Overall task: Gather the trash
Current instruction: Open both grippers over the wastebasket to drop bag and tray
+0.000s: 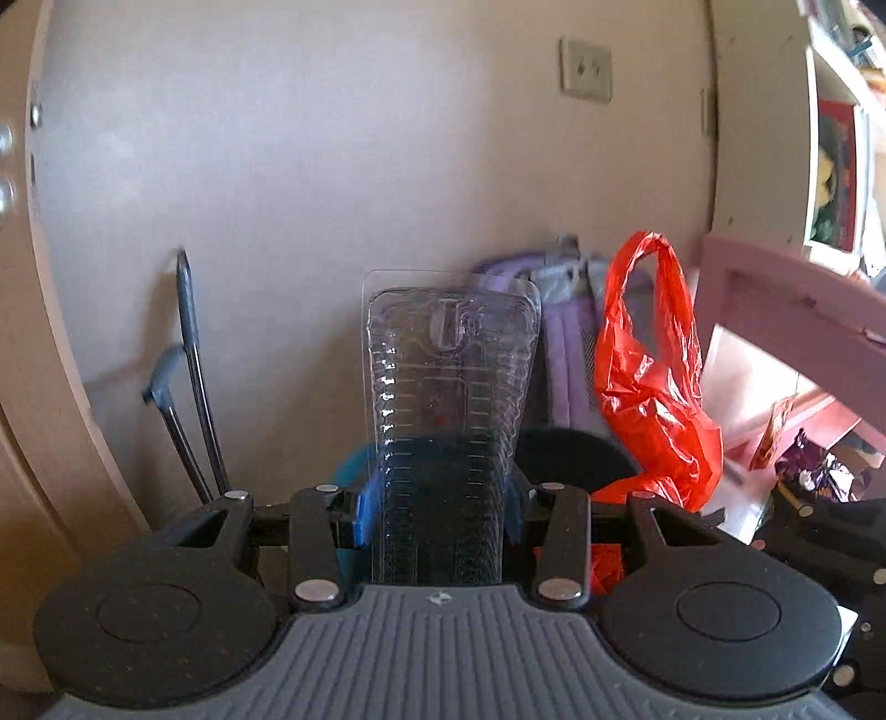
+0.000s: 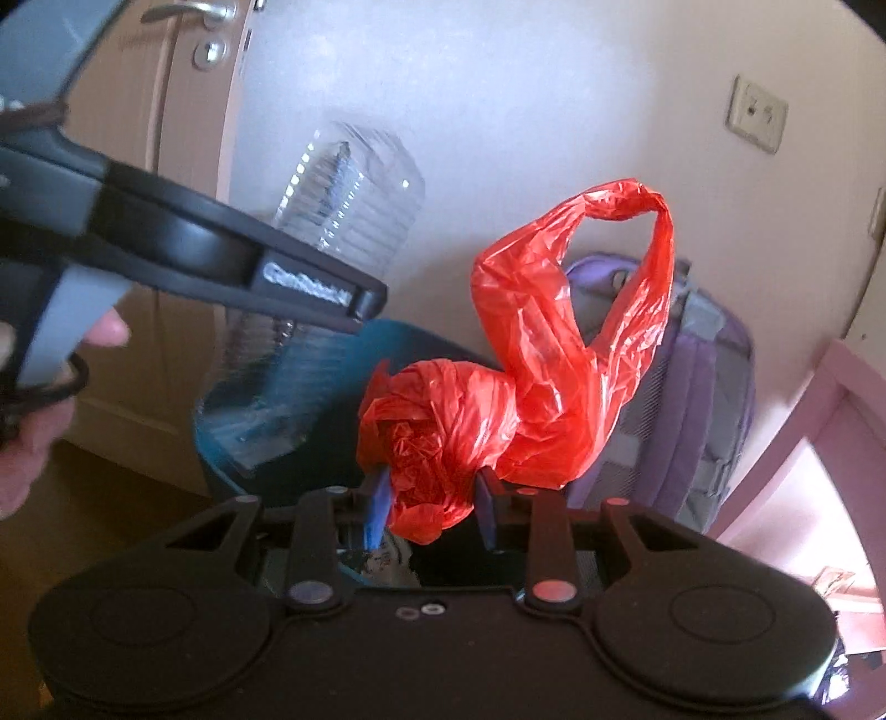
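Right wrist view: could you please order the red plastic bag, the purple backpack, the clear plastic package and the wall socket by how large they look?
1. Red plastic bag, though nearness to the camera enlarges it.
2. Purple backpack and clear plastic package: both partly hidden, too close to rank.
3. Wall socket, smallest.

clear ribbed plastic packaging (image 1: 443,421); glossy crinkled red plastic bag (image 2: 531,387)

Plain pale wall (image 1: 310,183) fills the far side, daylit, soft shadows. Wall socket plate (image 1: 586,69) high at right. Tan wooden door (image 2: 183,183) at left with metal lever handle (image 2: 194,10). Pink furniture frame (image 1: 786,299) at right; shelving (image 1: 841,138) beyond it. Purple backpack (image 2: 703,399) leans against the wall. Brown floor (image 2: 99,498) near left.
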Demonstrator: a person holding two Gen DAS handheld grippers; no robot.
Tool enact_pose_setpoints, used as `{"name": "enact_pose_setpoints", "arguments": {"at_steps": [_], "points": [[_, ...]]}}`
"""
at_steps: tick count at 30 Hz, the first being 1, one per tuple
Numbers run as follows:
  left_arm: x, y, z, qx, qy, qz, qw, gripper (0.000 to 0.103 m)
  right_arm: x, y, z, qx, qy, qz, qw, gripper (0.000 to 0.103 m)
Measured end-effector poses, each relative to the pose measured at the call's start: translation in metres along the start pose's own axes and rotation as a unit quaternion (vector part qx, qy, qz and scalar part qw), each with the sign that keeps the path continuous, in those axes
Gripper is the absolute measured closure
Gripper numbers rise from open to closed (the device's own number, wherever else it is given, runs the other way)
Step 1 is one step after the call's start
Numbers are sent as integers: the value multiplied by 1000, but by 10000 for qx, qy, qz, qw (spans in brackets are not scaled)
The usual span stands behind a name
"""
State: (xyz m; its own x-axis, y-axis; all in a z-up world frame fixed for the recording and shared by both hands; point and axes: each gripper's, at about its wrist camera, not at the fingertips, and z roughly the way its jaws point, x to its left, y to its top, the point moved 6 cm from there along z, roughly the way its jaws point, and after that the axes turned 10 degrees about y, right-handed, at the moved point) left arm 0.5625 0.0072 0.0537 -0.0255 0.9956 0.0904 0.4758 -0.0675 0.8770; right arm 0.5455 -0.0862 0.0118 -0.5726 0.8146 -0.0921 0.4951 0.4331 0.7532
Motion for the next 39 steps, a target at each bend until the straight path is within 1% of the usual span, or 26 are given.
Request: {"name": "enact_pose_setpoints", "arguments": {"at_steps": [6,9,12,13,14,15,16,17,19,23,28,32,39], "points": [[-10,-23,35,648,-98,-37,9978,60,4,-10,18,243,61,-171,9995,71],[-15,-33,48,900,-50,12,9959,60,3,-12,27,321,113,-161,9993,70],[-16,-41,58,1119,-7,51,9937,58,3,-16,30,397,159,-196,9989,70],[-16,-42,61,1178,-9,48,9930,53,1,-15,32,396,160,-194,9989,69],[-17,-44,62,1223,-29,52,9925,52,-1,-15,32,384,167,-175,9990,67],[-17,-45,62,1238,-38,50,9923,50,0,-15,32,382,165,-157,9990,66],[-17,-46,62,1249,-40,42,9922,42,0,-15,32,373,164,-146,9991,64],[-17,-46,62,1247,-32,32,9922,31,1,-16,31,362,173,-149,9991,63],[-15,-45,59,1168,8,7,9931,23,5,-20,28,346,154,-177,9991,62],[-14,-43,53,1132,-28,34,9936,23,7,-21,19,315,176,-97,9993,59],[-9,-39,29,1008,20,141,9948,23,5,-20,3,234,187,77,9995,53],[-2,-39,3,958,12,81,9954,23,9,-22,-17,163,162,177,9996,50],[10,-45,-49,769,12,19,9970,23,19,-21,-56,20,150,257,9996,47]]}}
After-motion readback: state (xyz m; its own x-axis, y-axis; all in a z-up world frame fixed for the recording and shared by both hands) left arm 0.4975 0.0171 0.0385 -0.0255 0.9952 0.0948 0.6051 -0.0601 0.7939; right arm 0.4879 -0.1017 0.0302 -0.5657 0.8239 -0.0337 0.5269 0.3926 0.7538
